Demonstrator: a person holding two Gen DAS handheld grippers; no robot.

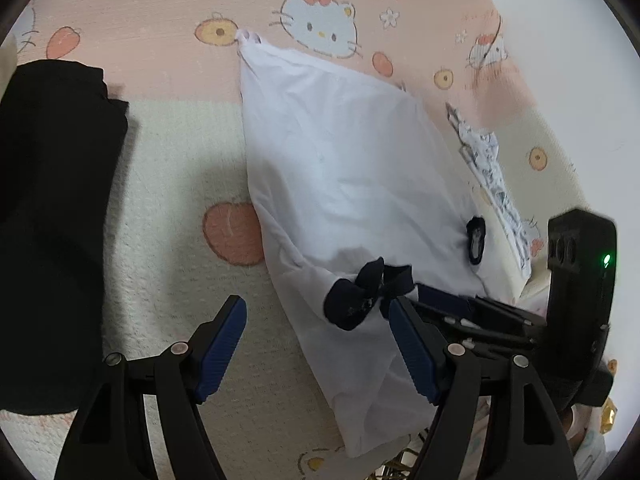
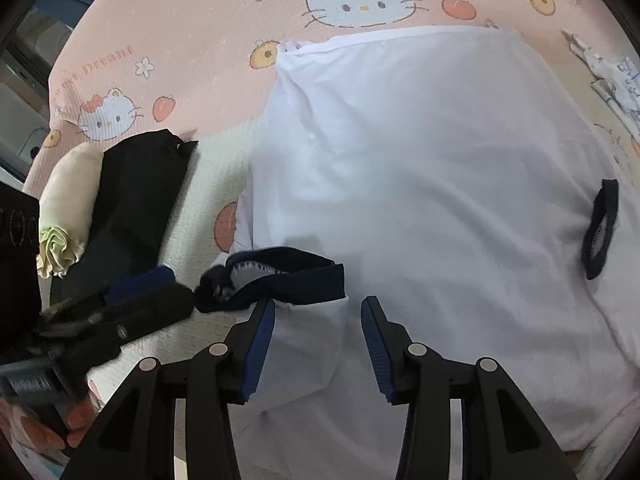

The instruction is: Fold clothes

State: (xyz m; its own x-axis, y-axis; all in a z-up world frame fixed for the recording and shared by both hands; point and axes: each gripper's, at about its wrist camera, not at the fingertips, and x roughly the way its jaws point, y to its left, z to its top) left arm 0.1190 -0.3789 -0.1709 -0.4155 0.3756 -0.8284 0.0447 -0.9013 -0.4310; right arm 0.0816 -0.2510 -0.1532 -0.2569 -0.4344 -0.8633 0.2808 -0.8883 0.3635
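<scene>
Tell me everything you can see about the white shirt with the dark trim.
The white thin-fabric shirt with dark navy cuffs lies flat, slightly wrinkled, on the pink cartoon-cat blanket. One cuffed sleeve is folded across near the open right claw; the open left claw straddles its edge.

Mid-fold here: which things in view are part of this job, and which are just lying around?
In the job:
white shirt
its dark cuff
left tool, open
right tool, open

Lying about:
folded black garment
rolled cream cloth
patterned cloth
cartoon-cat blanket
</scene>
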